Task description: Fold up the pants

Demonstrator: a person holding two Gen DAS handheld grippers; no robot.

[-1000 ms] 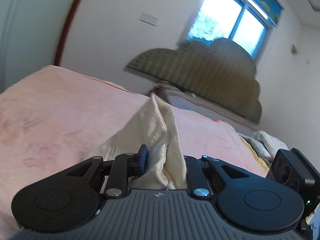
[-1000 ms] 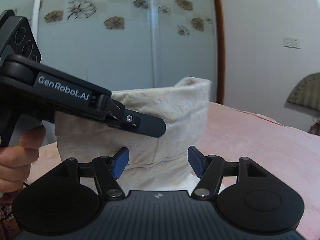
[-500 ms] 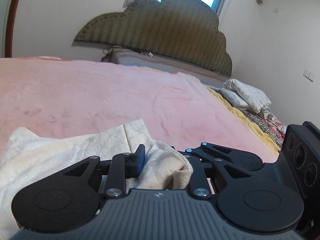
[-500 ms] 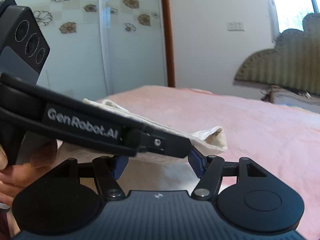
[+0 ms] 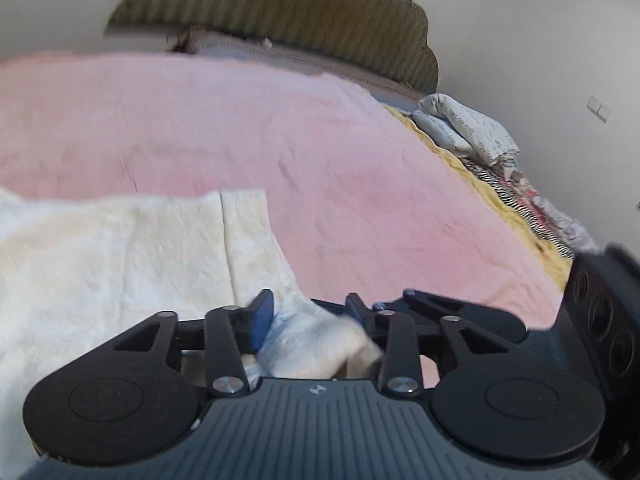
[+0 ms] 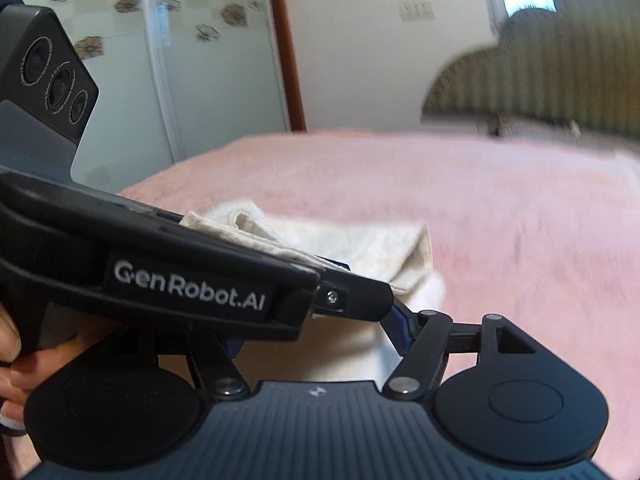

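Note:
The cream pants (image 5: 120, 260) lie spread flat on the pink bedspread (image 5: 360, 152), lower left in the left wrist view. A bunched fold of them sits between the pads of my left gripper (image 5: 310, 314), which still pinch it while the jaws are opening. In the right wrist view the folded pants (image 6: 372, 248) lie ahead, and the left gripper (image 6: 360, 292) crosses in front, cloth in its tip. My right gripper (image 6: 316, 332) stands open, jaws wide and widening slightly, with cloth lying between the fingers but not pressed. Its left pad is hidden.
A padded headboard (image 5: 280, 8) and a pillow edge stand at the far end of the bed. Folded bedding (image 5: 472, 132) is piled along the right side. A glass wardrobe door (image 6: 160, 80) is behind the bed. A person's hand (image 6: 8, 344) holds the left gripper.
Both grippers swung forward and down toward the bed. The pants, held up hanging a second ago, now lie flat on the bedspread, folded over.

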